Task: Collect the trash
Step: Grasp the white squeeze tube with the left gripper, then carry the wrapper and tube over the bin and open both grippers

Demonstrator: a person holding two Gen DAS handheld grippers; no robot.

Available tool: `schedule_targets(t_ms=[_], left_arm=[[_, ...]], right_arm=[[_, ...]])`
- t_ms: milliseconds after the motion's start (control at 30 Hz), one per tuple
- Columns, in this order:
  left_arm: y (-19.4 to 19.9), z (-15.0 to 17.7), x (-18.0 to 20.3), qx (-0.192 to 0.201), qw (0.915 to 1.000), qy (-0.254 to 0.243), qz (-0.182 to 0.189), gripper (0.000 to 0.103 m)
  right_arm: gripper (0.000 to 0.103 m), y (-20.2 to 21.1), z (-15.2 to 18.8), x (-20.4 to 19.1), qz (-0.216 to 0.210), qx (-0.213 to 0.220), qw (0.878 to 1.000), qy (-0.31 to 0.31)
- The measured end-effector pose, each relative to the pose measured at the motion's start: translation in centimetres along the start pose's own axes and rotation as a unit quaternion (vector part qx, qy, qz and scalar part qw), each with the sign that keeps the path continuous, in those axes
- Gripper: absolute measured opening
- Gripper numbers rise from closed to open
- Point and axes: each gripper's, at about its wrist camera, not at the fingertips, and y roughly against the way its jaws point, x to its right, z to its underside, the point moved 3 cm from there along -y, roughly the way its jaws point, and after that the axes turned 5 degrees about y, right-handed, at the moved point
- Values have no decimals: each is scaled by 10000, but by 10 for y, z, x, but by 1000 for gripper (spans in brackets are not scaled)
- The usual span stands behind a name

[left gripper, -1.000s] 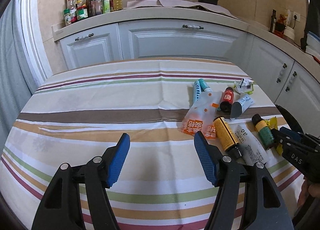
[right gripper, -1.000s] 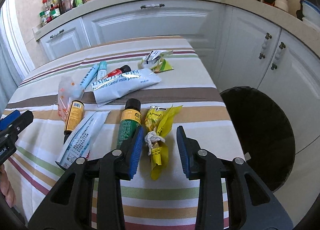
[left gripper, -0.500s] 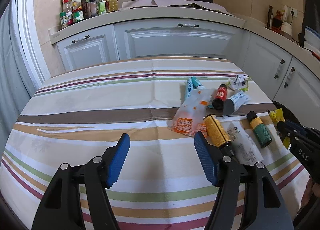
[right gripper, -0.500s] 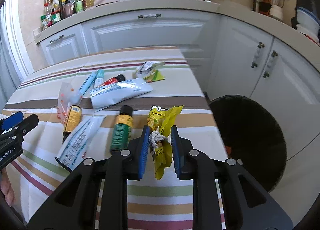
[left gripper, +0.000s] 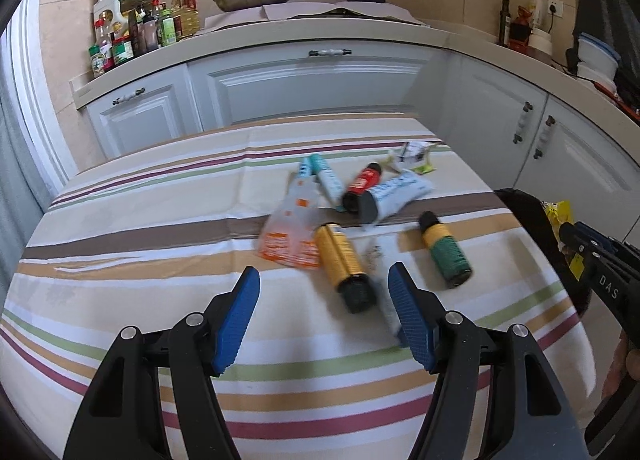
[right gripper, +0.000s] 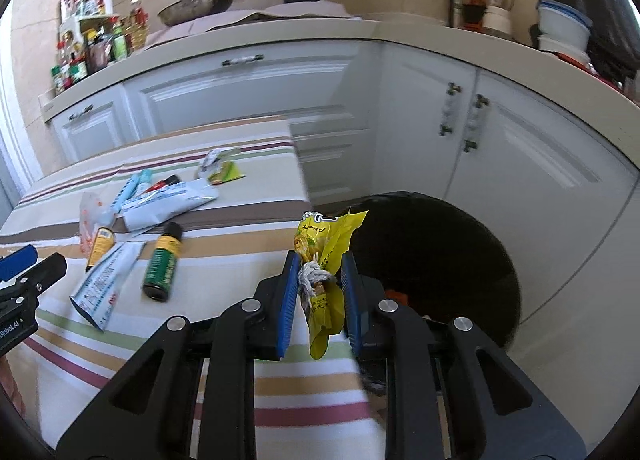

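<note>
The right hand-held gripper (right gripper: 316, 292) grips a crinkled yellow wrapper (right gripper: 324, 256) at the bench (right gripper: 248, 196) edge, beside the round black bin (right gripper: 460, 244). The left hand-held gripper (left gripper: 324, 316) hangs released over the striped cloth. 3 cylindrical bottles — yellow (left gripper: 342, 260), green (left gripper: 446, 254), red (left gripper: 362, 186) — lie among glossy white pouches (right gripper: 168, 206).

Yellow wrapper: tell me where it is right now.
Right wrist view: the yellow wrapper is clamped in the right gripper, off the table, beside the black bin.
</note>
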Motion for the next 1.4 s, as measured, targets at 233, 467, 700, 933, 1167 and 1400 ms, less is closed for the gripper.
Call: schedule_targets(t_ms=[233,467,700,933,1167,1400], left_arm=[[-6,11,28,-105,9998,-166,48,61],[-16,24,44,-275,9989,-367,74,12],[-7,28,49,-159,9991,-390,102,8],[20,19,58,214,9986,-365,315,7],[28,-2,87,447,9952,-451,746,7],[13,-22,133,616,9896,-634,1137,7]], right_arm=[[21,4,13,30,22,18,9997,-248],[21,5,25,40,-57,-5,9994,-355],[21,9,27,43,-79,60,9992,-390],[21,19,23,48,-34,206,9989,-431],[21,25,14,64,198,358,9980,-487],[21,21,1,86,477,494,9962,-534]])
